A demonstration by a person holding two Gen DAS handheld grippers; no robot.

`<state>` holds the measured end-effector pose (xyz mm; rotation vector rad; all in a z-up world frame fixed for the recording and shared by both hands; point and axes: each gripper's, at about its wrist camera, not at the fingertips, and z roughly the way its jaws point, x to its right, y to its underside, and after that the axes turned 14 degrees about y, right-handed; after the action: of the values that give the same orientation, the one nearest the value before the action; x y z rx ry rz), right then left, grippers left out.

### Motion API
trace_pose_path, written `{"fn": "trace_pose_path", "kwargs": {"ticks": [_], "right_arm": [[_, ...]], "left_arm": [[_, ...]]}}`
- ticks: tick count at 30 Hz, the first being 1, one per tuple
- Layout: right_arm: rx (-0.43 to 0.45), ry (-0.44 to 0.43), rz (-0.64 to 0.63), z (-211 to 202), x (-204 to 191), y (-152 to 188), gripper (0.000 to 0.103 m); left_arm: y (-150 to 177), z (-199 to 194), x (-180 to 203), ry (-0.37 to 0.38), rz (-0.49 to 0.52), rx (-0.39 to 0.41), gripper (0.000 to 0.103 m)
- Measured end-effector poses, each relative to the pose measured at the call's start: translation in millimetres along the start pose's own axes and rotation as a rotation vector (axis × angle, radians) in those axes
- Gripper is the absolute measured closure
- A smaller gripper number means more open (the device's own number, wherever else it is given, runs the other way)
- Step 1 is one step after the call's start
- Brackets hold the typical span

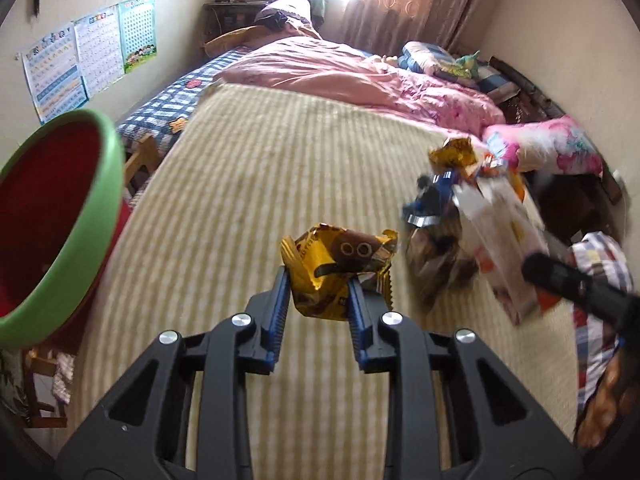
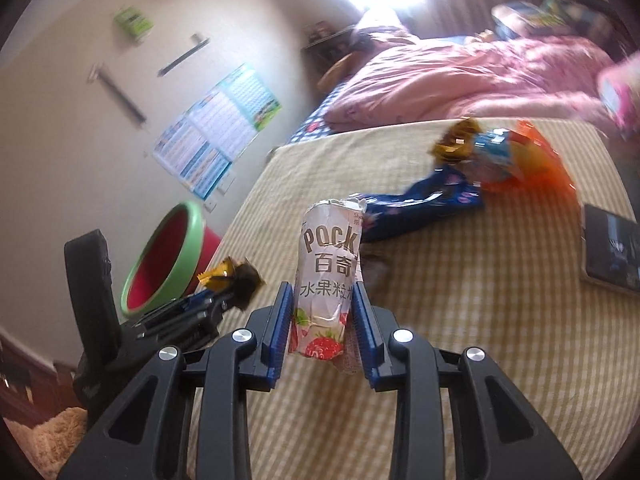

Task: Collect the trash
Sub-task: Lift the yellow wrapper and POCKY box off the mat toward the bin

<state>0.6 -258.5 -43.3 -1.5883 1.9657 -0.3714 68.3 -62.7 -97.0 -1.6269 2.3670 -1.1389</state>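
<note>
The left gripper (image 1: 316, 284) is clamped on a crumpled gold foil snack wrapper (image 1: 340, 266), held above the yellow striped bed cover (image 1: 280, 168). The right gripper (image 2: 320, 300) pinches a white strawberry Pocky packet (image 2: 326, 272) upright between its blue pads, also above that cover. A red bin with a green rim (image 1: 60, 220) stands off the cover's left edge. More wrappers (image 2: 492, 160) lie on the cover near the pink quilt (image 1: 340, 76).
</note>
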Motion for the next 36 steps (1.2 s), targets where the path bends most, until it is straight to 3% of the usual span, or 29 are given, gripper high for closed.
{"fn": "trace_pose_path", "kwargs": {"ticks": [4, 8, 11, 13, 16, 18, 25, 36], "right_arm": [[-0.064, -0.030, -0.072, 14.5, -20.7, 10.3, 0.073], [-0.132, -0.026, -0.134, 34.3, -36.1, 21.2, 0.072], [-0.173, -0.009, -0.142, 48.6, -41.1, 27.2, 0.068], [-0.187, 0.004, -0.142, 56.0, -42.0, 28.9, 0.064], [-0.179, 0.027, -0.149, 59.0, -42.1, 29.3, 0.069], [-0.160, 0.030, -0.146, 56.5, -41.0, 27.4, 0.073], [-0.081, 0.011, -0.128, 35.0, -40.0, 22.3, 0.074], [-0.061, -0.022, -0.132, 27.4, -58.4, 23.1, 0.074]], "left_arm": [[26.3, -2.2, -10.0, -0.071, -0.008, -0.039, 0.073], [39.6, -6.7, -26.4, -0.095, -0.064, -0.035, 0.069], [38.5, -9.2, -30.1, -0.118, -0.066, -0.023, 0.054], [37.9, -9.0, -33.1, -0.119, -0.070, -0.022, 0.054], [38.7, -8.0, -33.8, -0.117, -0.059, -0.025, 0.055], [41.6, -10.2, -34.2, -0.112, -0.051, -0.026, 0.076], [33.0, -20.1, -28.2, -0.092, -0.021, 0.029, 0.077], [35.1, -42.7, -35.3, -0.101, -0.037, 0.077, 0.077]]}}
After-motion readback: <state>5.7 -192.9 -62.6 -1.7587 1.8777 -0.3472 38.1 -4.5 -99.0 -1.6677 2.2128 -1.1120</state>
